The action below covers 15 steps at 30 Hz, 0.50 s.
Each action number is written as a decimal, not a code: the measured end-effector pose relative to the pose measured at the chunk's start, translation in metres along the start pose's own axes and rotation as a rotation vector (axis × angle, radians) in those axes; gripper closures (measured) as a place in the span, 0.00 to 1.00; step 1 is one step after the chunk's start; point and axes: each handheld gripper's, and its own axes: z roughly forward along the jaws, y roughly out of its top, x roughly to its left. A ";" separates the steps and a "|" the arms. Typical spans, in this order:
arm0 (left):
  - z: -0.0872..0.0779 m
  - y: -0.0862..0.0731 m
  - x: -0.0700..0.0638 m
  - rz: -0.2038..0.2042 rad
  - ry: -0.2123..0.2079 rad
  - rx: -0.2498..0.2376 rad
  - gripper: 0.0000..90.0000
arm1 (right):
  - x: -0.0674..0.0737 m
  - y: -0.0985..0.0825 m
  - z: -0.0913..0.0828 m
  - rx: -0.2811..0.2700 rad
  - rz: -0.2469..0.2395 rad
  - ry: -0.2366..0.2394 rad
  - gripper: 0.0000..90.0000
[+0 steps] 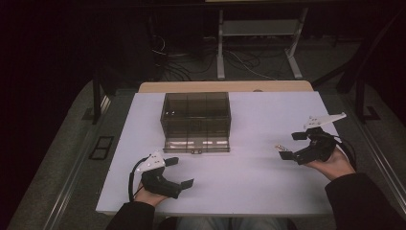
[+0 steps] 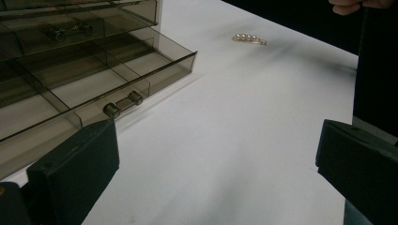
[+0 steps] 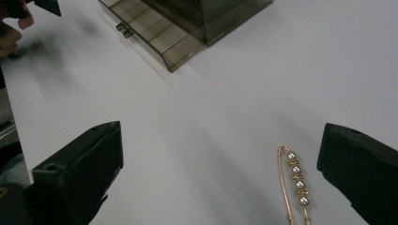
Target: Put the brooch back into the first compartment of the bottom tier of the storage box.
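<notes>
The pearl pin (image 3: 294, 185), a gold-coloured wire clasp carrying 4 small pearls in a row, lies flat on the white counter (image 1: 249, 177) toward its right edge, just in front of the right gripper (image 1: 293, 145) and nearer its right-hand finger in the right gripper view. It looks light, thin and stiff, and its low profile on the smooth surface will likely make it slip or skate when pinched; the pearls seem the best place to take hold, across the row where it is thickest, since the bare wire offers little to bite on and could bend. The right gripper's fingers (image 3: 80, 173) stand wide apart with nothing between them. The left gripper (image 1: 183, 171), near the counter's front edge toward its left corner, also has its fingers (image 2: 77, 164) spread wide and empty. Toward the back edge at the middle stands a smoky clear drawer box (image 1: 195, 112), its bottom drawer (image 1: 196, 145) pulled out toward the person, showing bare dividers and a small metal handle (image 2: 123, 103). That open drawer seems the likely place for the pin.
</notes>
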 end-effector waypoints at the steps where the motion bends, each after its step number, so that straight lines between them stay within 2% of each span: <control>1: 0.000 0.000 0.000 0.000 0.000 0.000 0.00 | -0.001 0.001 0.001 0.002 -0.002 0.000 0.00; 15: 0.000 0.000 0.000 0.005 0.001 0.002 0.00 | -0.021 0.001 0.014 0.051 0.027 -0.004 0.00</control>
